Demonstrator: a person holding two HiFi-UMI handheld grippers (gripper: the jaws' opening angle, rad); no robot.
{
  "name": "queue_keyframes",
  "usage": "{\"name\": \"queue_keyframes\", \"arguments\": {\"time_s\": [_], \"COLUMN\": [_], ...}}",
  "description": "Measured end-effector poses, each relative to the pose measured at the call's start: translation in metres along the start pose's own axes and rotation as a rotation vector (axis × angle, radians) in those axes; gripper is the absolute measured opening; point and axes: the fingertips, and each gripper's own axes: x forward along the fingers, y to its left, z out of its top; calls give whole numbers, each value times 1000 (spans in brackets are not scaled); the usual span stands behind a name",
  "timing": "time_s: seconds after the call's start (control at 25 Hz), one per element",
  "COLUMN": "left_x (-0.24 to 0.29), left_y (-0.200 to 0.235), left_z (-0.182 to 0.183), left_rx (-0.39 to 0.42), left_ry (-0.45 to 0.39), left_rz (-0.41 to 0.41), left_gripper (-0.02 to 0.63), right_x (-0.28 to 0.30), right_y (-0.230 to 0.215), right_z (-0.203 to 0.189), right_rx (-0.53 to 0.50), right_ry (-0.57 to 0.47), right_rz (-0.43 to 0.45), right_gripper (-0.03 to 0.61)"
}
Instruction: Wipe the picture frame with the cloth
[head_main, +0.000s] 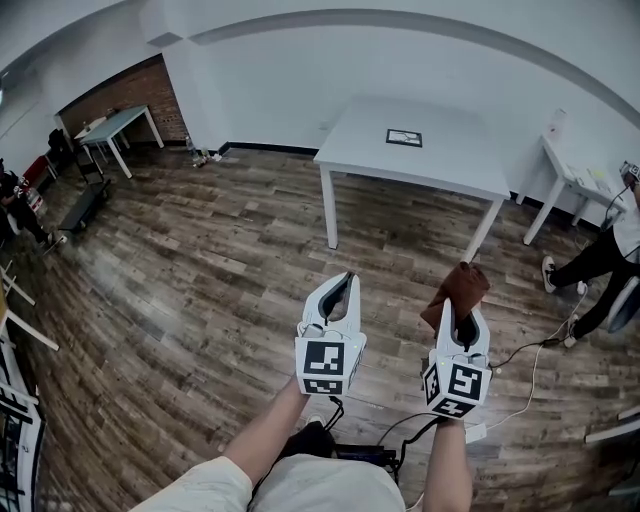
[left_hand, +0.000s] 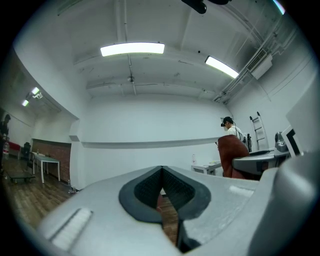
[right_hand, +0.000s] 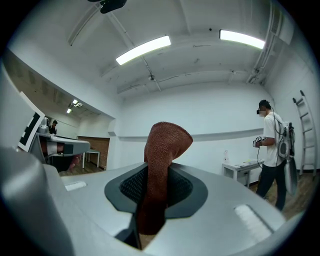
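Left gripper: your left gripper (head_main: 344, 284) is pressed closed on nothing, jaw tips meeting.
Right gripper: your right gripper (head_main: 457, 318) is clamped on the brown cloth (head_main: 457, 288) — its folded end sticks up past the jaws.
Picture frame: the picture frame (head_main: 404, 138) lies flat near the far edge of the white table (head_main: 440, 165) — well apart from both grippers.

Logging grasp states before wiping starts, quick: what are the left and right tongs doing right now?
Left tongs: closed, empty.
Right tongs: closed on the brown cloth.
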Motion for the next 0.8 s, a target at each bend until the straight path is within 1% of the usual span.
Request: {"name": "queue_keyframes", "arguments": {"time_s": [0.16, 0.28, 0.48, 0.64, 0.8], "left_x": [37, 74, 149, 207, 255], "left_y": [12, 25, 68, 103, 128], "left_z": [-9, -20, -36, -41, -42], "left_rx": [-8, -17, -7, -7, -10], "left_ry": [-5, -7, -5, -5, -11], "left_rz": [-13, -29, -48, -65, -86], "left_gripper": [0, 0, 0, 0, 0], "right_x": [38, 75, 158, 226, 276], "right_y": [-3, -6, -2, 5, 10], "right_z": [-8, -14, -27, -26, -24], "right_rx": [-15, -38, -48, -54, -53], "right_ry": [11, 20, 43, 44, 43], "right_rz": [-5, -18, -48, -60, -81], "right_gripper": [106, 104, 104, 104, 106]}}
